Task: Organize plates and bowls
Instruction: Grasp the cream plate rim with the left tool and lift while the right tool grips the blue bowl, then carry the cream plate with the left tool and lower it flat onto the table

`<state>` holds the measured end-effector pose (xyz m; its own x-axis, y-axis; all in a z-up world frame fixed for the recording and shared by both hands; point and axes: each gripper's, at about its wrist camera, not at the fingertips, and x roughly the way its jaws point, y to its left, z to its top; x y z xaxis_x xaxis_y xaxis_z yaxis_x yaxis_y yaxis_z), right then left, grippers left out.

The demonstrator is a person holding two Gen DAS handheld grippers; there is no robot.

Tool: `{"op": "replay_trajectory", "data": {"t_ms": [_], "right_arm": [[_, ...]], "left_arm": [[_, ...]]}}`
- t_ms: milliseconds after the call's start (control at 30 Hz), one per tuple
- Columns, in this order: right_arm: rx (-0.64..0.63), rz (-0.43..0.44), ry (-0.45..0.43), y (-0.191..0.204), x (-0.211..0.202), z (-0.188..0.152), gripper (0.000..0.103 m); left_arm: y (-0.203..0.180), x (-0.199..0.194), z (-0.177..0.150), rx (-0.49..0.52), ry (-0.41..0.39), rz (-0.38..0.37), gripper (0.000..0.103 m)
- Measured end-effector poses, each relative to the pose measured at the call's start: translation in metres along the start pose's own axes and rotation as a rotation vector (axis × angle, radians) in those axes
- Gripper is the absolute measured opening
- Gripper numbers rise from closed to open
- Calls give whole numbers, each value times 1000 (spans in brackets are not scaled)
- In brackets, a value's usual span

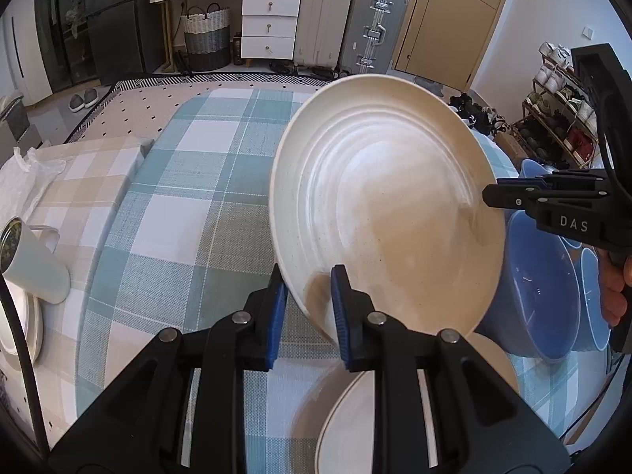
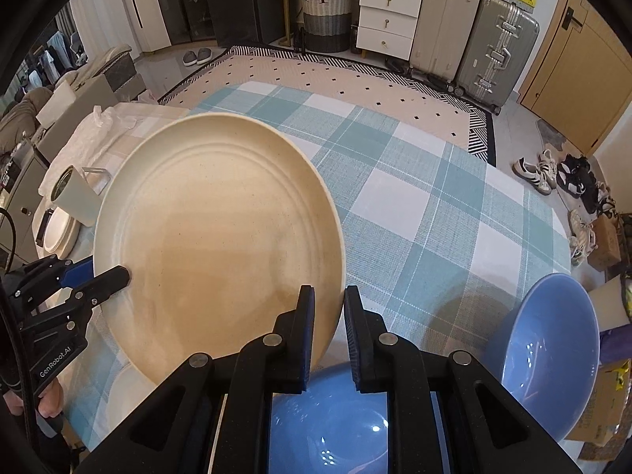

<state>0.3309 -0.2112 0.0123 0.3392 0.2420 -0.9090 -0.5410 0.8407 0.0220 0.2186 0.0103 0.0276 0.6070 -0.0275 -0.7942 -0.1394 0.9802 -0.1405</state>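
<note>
While both grippers pinch its rim from opposite sides, the cream plate (image 1: 389, 213) hangs tilted in the air above the checked tablecloth (image 1: 189, 213). The left gripper (image 1: 306, 308) has its blue pads closed on the near-left edge of the plate, one pad on the top face and one underneath. The right gripper (image 2: 328, 331) is clamped the same way on the opposite edge, its jaws nearly together with only the thin rim between them; in the left wrist view its black tip reaches in from the right and meets the plate's rim.

Below the lifted plate, at the near edge of the table, lies another cream plate (image 1: 379, 407). To the right stand two blue bowls: one (image 2: 328, 422) directly under the right gripper, and a second (image 2: 553, 351) just beside it, farther right. On the far left of the table a pale cup (image 2: 75, 193) lies tipped on its side, resting against a white dish (image 2: 59, 229).
</note>
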Motion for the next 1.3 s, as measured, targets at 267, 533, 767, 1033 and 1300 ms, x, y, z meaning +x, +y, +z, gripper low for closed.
{"op": "replay_trajectory", "data": {"t_ms": [267,533,767,1033,1300], "right_arm": [[-10,-10,-43,15,-26,-8,15],[-27,-5,-69,28,-48,-17,15],[-29,-8,-96,35,-68,-34,15],[-25,-3,-134,44,-92,-60,16],[-11,4,-155,49,-112,-85,16]], "left_arm": [[-2,-31,-7,-3,-40,11,19],[-4,-63,-18,0,-71,16,20],[-10,-88,-33,12,-92,12,20],[-20,-112,-49,35,-110,19,20],[-32,-136,-72,57,-121,7,20]]}}
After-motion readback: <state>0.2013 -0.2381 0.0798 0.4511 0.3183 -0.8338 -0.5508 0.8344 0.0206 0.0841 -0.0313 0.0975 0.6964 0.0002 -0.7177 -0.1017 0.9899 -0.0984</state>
